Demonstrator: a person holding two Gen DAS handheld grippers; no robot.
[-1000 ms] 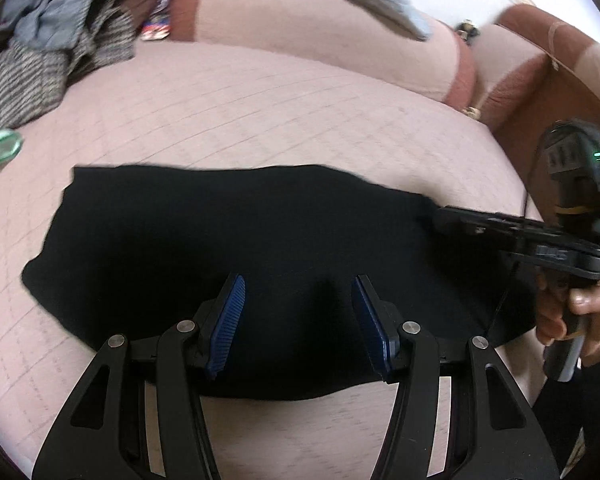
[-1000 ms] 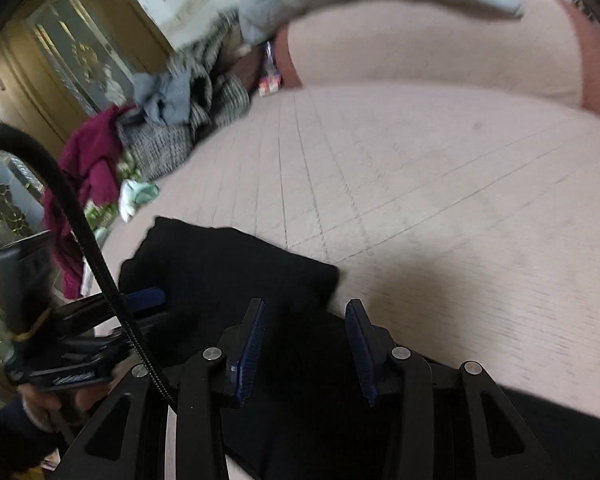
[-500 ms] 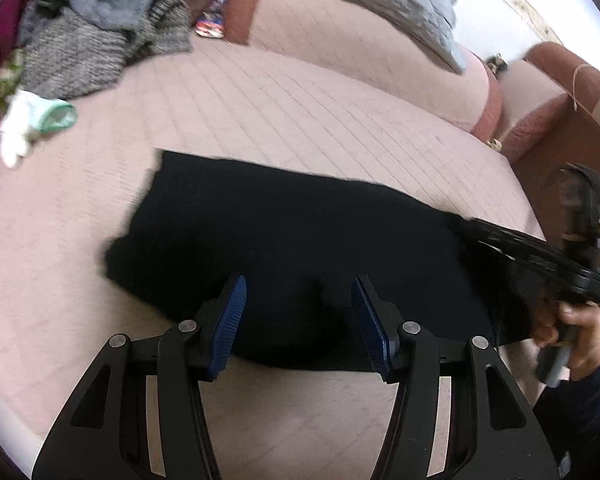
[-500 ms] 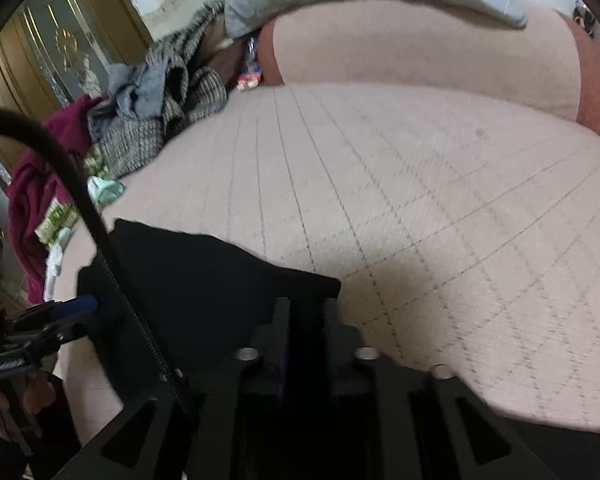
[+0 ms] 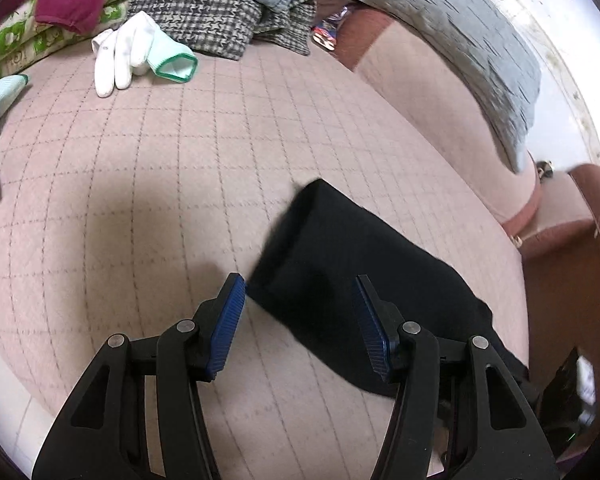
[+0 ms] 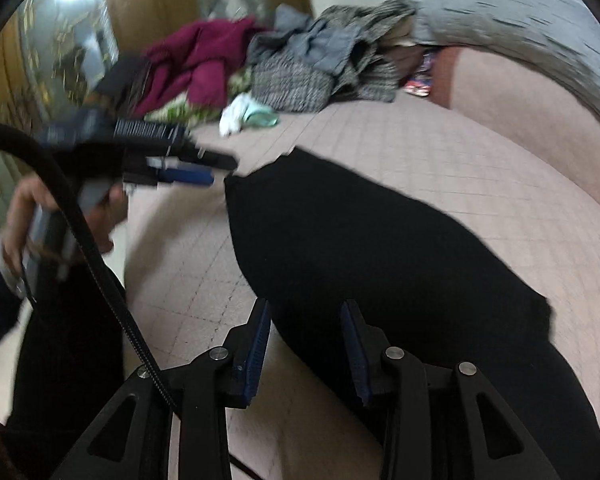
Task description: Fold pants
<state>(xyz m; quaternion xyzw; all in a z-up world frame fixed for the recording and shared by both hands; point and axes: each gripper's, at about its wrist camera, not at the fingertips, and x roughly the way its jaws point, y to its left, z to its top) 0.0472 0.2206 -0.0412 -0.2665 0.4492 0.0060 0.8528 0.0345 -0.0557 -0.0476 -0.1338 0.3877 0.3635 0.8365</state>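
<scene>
Near the bed's [image 5: 140,184] front edge, both grippers, left [image 5: 300,320] and right [image 6: 304,344], gape, released, over folded pants [image 5: 360,264]; a careless regrip may undo the fold.

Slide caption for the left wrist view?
Open left gripper above folded black pants on a pink quilted bed.

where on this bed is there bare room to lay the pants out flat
The widest bare patch of the quilted pink cover lies between the black pants and the white gloves. A second strip runs between the pants and the pink bolster. The far corner is crowded with the clothes pile.
</scene>
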